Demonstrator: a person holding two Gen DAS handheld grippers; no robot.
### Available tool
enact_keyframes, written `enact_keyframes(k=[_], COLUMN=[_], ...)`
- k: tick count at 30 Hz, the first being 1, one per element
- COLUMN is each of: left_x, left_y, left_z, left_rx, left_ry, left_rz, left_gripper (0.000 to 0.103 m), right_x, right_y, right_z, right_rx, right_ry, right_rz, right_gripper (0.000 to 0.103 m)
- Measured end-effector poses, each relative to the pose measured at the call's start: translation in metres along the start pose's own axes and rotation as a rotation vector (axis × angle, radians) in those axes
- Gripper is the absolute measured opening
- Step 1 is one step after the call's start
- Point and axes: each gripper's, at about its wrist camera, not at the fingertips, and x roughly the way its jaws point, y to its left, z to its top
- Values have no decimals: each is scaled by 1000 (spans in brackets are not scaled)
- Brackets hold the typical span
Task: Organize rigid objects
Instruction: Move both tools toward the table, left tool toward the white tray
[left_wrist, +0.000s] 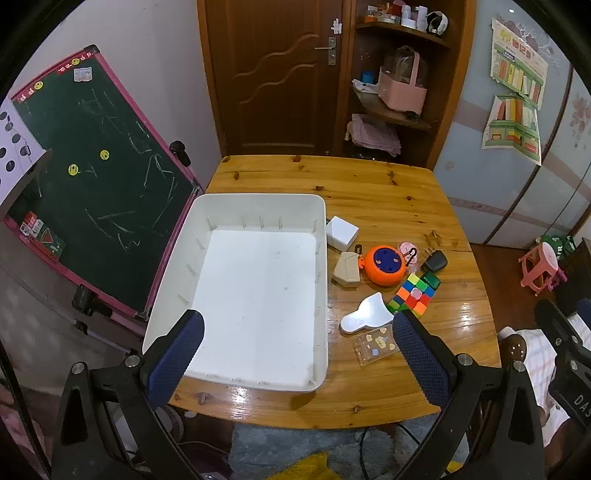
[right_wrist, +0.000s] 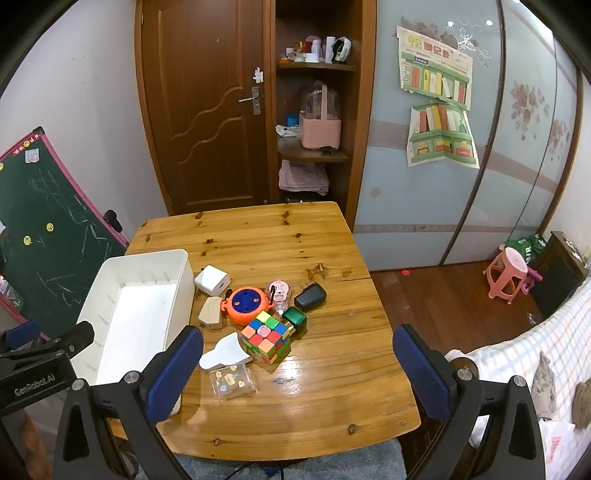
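Note:
An empty white bin (left_wrist: 258, 210) (right_wrist: 110, 273) sits on the left of the wooden table (left_wrist: 388, 192) (right_wrist: 332, 369). Right of it lies a cluster: a white cube charger (left_wrist: 342, 231) (right_wrist: 211, 280), a beige case (left_wrist: 346, 274) (right_wrist: 211, 313), an orange round toy (left_wrist: 383, 265) (right_wrist: 247, 305), a colour cube (left_wrist: 413, 293) (right_wrist: 266, 336), a white scoop (left_wrist: 367, 315) (right_wrist: 225, 352), a clear sticker box (left_wrist: 375, 347) (right_wrist: 232, 380), a black adapter (left_wrist: 435, 261) (right_wrist: 310, 296) and a green block (right_wrist: 295, 318). My left gripper (left_wrist: 297, 325) hangs open above the bin's near end. My right gripper (right_wrist: 297, 341) stands open above the table's near half, empty.
A green chalkboard (left_wrist: 96, 184) leans just left of the table. A brown door (left_wrist: 273, 74) and shelves (left_wrist: 399, 85) stand behind it. On the floor to the right is a pink stool (right_wrist: 506, 273); a checked blanket (right_wrist: 535, 354) lies at the right edge.

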Motion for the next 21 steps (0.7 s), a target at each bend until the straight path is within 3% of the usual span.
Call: enact_keyframes(k=[21], left_x=[11], left_y=[4], left_z=[1], left_rx=[9], left_ry=[4], left_rz=[46], left_gripper=[102], right_x=[3], right_y=[3], right_z=[3], right_rx=[-12], right_ry=[11], right_rz=[1], right_gripper=[103])
